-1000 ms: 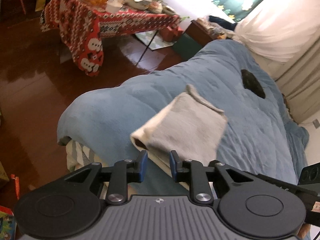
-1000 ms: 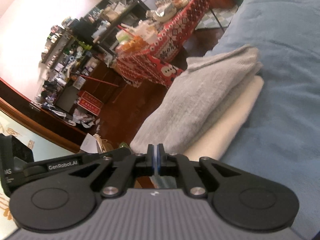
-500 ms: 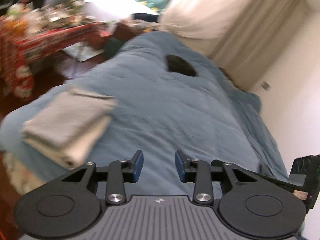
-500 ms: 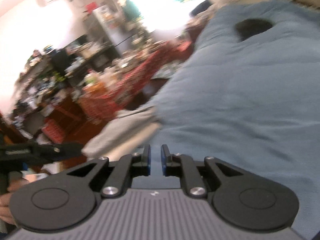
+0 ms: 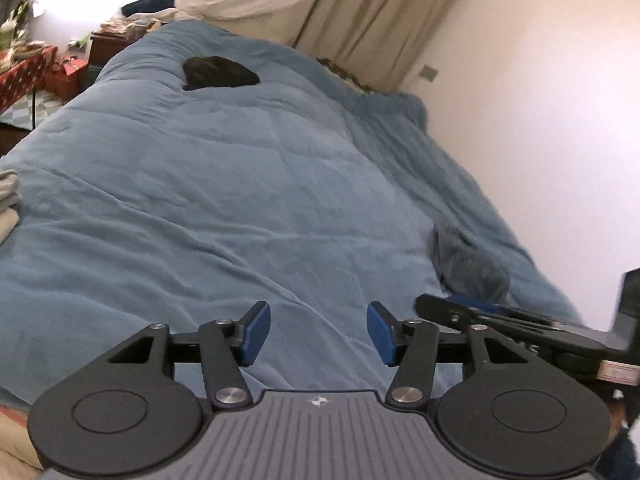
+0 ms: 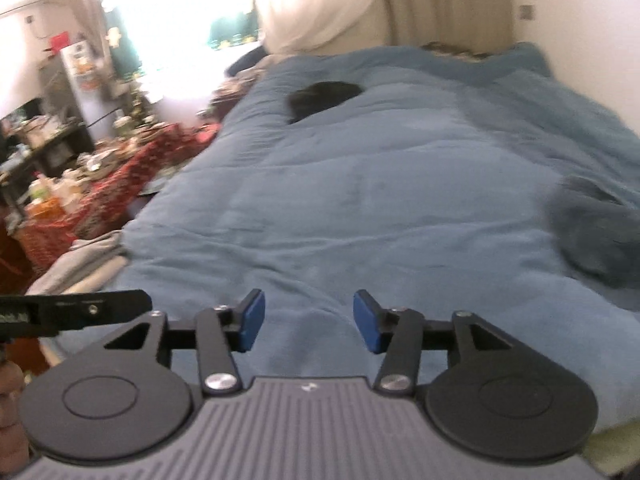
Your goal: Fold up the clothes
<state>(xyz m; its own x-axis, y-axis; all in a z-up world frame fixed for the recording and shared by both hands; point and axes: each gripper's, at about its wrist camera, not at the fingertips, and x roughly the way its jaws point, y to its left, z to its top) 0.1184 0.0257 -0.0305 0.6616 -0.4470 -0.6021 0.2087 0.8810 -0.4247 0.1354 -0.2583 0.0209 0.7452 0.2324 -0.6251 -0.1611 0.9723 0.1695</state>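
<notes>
Garment, crumpled grey-blue [image 5: 470,262], lying on blue quilt [image 5: 240,184] right of my empty, opening left claw [image 5: 316,332] and right claw [image 6: 308,320]: likely soft, light, floppy; I'd pinch an outer edge.

One blue quilt [image 5: 224,184] — one black garment [image 5: 218,73], one blue-grey garment [image 5: 468,260], two folded.

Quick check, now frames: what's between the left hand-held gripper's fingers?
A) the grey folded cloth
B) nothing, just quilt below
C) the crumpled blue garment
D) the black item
B: the left hand-held gripper has its jaws opening with only the bare blue quilt behind the gap; the folded stack is at the left edge, the black item far up the bed, the crumpled blue garment off to the right.
</notes>
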